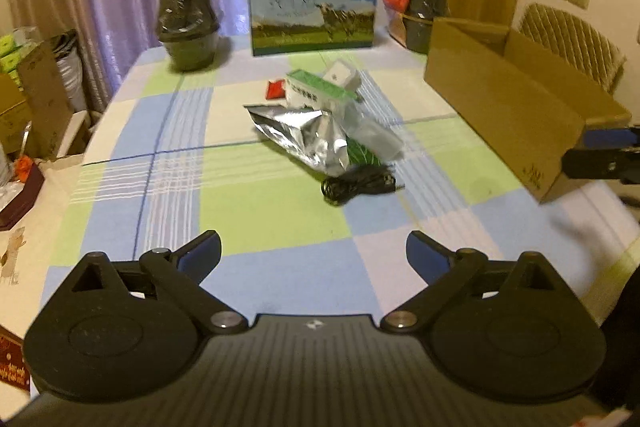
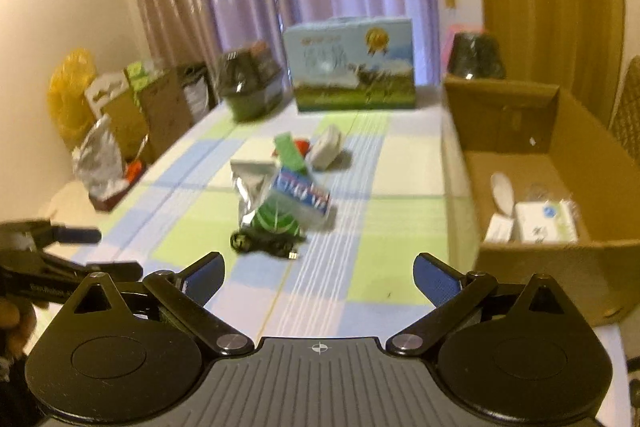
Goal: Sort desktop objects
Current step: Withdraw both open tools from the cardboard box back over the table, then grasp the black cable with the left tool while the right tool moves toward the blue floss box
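Left gripper (image 1: pixel 314 251) sits low centre of its frame, jaws wide apart, nothing between them, hovering over the checked table (image 1: pixel 256 211). Right gripper (image 2: pixel 319 273) is the same: jaws apart, empty, low centre of its view. Neither touches anything.

Ahead, mid-frame in both views, is the pile left to sort: black cable (image 1: pixel 356 185) nearest, touching the foil bag (image 1: pixel 304 135); a green packet (image 2: pixel 276 219) is tucked under that bag. Behind them a green-topped box (image 1: pixel 320 89), a white case (image 1: pixel 342 73) and a small red item (image 1: pixel 275 90), all packed close together. In the right view a blue-and-white packet (image 2: pixel 302 193) leans on the heap.

The carton (image 2: pixel 560 155) stands at the right of the frame, open, already holding a few white items (image 2: pixel 536 223) at its near end. Judged: sorting is partly done and the next pick hasn't started.

To do it well, take the cable first: it's nearest and loose. Come down over the coil's thickest bundle, close across several loops so none trail, and lift clear before swinging right to the carton. The foil bag is probably slippery and crumply, so pinch a seam edge, not the belly. Keep the other gripper clear of the heap so nothing gets knocked.

Both views are motion-blurred; the labels are unreadable.
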`<state>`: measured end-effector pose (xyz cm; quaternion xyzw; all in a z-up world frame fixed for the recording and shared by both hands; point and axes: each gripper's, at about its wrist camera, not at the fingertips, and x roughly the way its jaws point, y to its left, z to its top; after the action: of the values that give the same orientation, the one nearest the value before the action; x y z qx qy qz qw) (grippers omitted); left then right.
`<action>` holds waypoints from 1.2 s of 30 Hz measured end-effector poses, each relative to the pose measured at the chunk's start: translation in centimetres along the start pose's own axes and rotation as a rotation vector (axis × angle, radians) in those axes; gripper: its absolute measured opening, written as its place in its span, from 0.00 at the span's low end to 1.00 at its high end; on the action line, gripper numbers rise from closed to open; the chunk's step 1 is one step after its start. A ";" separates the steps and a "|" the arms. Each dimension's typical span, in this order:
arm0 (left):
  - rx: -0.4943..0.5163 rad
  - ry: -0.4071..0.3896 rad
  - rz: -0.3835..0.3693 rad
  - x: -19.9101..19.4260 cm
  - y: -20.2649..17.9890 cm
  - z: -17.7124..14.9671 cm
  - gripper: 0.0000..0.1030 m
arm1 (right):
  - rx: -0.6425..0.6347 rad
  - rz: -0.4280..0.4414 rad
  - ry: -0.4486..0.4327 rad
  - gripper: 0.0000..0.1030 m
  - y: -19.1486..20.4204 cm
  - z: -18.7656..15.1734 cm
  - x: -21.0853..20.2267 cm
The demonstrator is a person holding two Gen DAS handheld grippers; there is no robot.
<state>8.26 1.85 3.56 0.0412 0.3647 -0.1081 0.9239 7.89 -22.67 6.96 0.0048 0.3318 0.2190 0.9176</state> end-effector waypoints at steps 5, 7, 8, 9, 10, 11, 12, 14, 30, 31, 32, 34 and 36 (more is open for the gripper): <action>0.077 0.032 -0.060 2.5 0.1 -0.3 0.94 | -0.033 0.007 0.055 0.95 0.4 -1.0 3.0; 0.099 0.039 -0.091 3.7 0.1 -0.2 0.94 | -0.053 0.012 0.069 0.95 0.4 -1.2 3.9; 0.109 0.041 -0.105 4.2 0.2 -0.1 0.93 | -0.067 0.015 0.077 0.95 0.4 -1.2 4.5; 0.121 0.045 -0.116 4.7 0.2 0.1 0.93 | -0.078 0.018 0.082 0.95 0.5 -1.2 4.9; 0.138 0.047 -0.128 5.4 0.2 0.2 0.92 | -0.094 0.021 0.083 0.95 0.5 -1.1 5.5; 0.154 0.047 -0.138 5.9 0.1 0.4 0.92 | -0.109 0.024 0.083 0.95 0.5 -1.0 6.0; 0.169 0.048 -0.144 6.5 0.1 0.6 0.91 | -0.121 0.027 0.082 0.95 0.5 -1.0 6.4; 0.178 0.061 -0.161 7.7 0.4 1.1 0.89 | -0.156 0.033 0.083 0.95 0.5 -0.7 7.5; 0.196 0.127 -0.255 15.6 1.1 3.6 0.55 | -0.202 0.063 0.125 0.87 -0.8 0.5 13.6; 0.199 0.130 -0.259 15.8 1.1 3.7 0.52 | -0.199 0.061 0.129 0.87 -0.9 0.5 13.8; 0.205 0.125 -0.259 16.0 1.1 3.7 0.51 | -0.198 0.059 0.130 0.86 -1.0 0.4 13.8; 0.210 0.118 -0.267 16.2 1.1 3.9 0.38 | -0.199 0.055 0.129 0.86 -1.1 0.5 13.8; 0.204 0.116 -0.272 16.2 1.1 4.0 0.28 | -0.202 0.053 0.125 0.86 -1.1 0.6 13.8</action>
<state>22.67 -0.45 -4.55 0.0913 0.4065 -0.2662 0.8692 18.13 -18.04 -1.12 -0.0924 0.3644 0.2753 0.8848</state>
